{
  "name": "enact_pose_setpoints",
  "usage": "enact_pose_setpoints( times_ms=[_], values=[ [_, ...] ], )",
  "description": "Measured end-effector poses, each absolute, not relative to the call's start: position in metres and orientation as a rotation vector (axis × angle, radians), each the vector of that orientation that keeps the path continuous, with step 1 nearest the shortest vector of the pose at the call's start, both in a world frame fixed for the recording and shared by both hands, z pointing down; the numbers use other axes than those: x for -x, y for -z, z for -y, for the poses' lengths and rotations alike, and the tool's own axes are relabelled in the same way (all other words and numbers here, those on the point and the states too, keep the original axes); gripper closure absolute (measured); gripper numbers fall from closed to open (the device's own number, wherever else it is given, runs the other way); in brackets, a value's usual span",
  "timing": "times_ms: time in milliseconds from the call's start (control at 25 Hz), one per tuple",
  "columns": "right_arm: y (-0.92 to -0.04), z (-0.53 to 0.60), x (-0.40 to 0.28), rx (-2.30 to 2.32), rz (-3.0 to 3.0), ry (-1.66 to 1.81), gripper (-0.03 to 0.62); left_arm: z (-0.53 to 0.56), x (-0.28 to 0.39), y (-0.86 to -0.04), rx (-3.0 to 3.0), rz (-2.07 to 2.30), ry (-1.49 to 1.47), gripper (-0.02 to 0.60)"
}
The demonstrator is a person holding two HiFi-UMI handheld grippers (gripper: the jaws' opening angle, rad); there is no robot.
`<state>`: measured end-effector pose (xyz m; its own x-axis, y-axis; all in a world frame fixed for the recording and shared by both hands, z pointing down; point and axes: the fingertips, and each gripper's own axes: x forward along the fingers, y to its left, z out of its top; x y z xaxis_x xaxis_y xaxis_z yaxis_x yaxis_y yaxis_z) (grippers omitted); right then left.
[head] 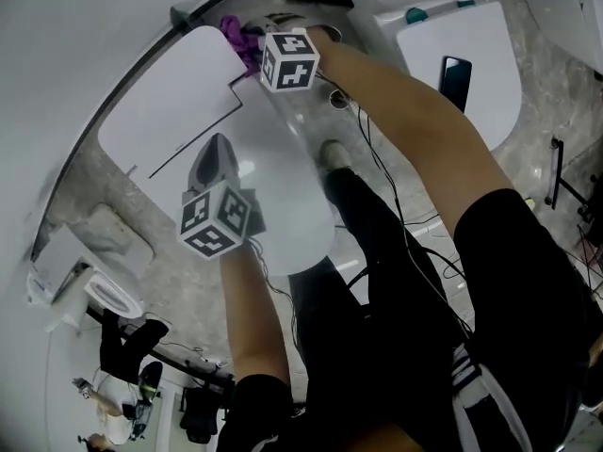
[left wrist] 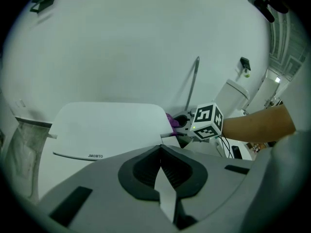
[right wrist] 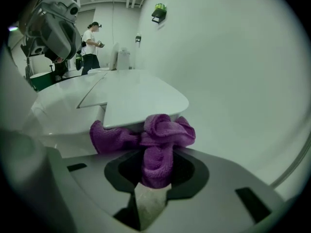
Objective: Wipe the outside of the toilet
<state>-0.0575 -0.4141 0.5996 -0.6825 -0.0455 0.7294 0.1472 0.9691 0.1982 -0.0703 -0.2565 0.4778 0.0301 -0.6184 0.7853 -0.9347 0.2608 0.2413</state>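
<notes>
- Right claw [right wrist: 156, 173]: clamped on a crumpled purple microfibre cloth [right wrist: 164, 130]. A fold of the cloth runs down between the two jaws, and the rest bunches just ahead of the tips.
- Ahead of the right claw, the cloth is pressed against the near edge of the flat white top panel [right wrist: 131, 98] of the glossy white toilet [head: 283, 205]. Part of the cloth is tucked under the panel's rim and part spreads to the claw's left along it.
- To the right of that claw is a plain white wall [right wrist: 233, 67]. A small green fitting [right wrist: 159, 11] is mounted high on it.
- Far ahead and to the left of the right claw stands a person in a white top [right wrist: 90, 42].
- Left claw [left wrist: 162, 171]: jaws together, nothing between them.
- In the head view the left claw is held over the rounded white cover of the toilet. I cannot tell whether it touches.
- Ahead of the left claw lies the same flat panel, with a small dark mark on its front edge.
- Ahead and to the right of the left claw are the right claw's marker cube [left wrist: 206, 123] and a sliver of the purple cloth beside it. A thin metal pipe [left wrist: 193, 81] rises up the wall behind them.
- The two claws are well apart. The right one is at the back of the toilet near the wall.
- A black phone [head: 455, 78] lies on a neighbouring white fixture, off to the right of the right claw.
</notes>
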Motion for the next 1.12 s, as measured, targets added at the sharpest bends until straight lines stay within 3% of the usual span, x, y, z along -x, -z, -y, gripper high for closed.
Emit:
enact_pose_setpoints(
  times_ms=[640,1120],
  values=[
    [-0.656,0.418,0.058,0.152,2.28,0.478,0.481,0.217,0.037,-0.512,-1.433,1.603,-0.549,0.572],
    [-0.681,0.368,0.027,0.178,2.256,0.227,0.482,0.216,0.022,-0.512,-1.528,1.539,-0.586,0.572]
  ],
)
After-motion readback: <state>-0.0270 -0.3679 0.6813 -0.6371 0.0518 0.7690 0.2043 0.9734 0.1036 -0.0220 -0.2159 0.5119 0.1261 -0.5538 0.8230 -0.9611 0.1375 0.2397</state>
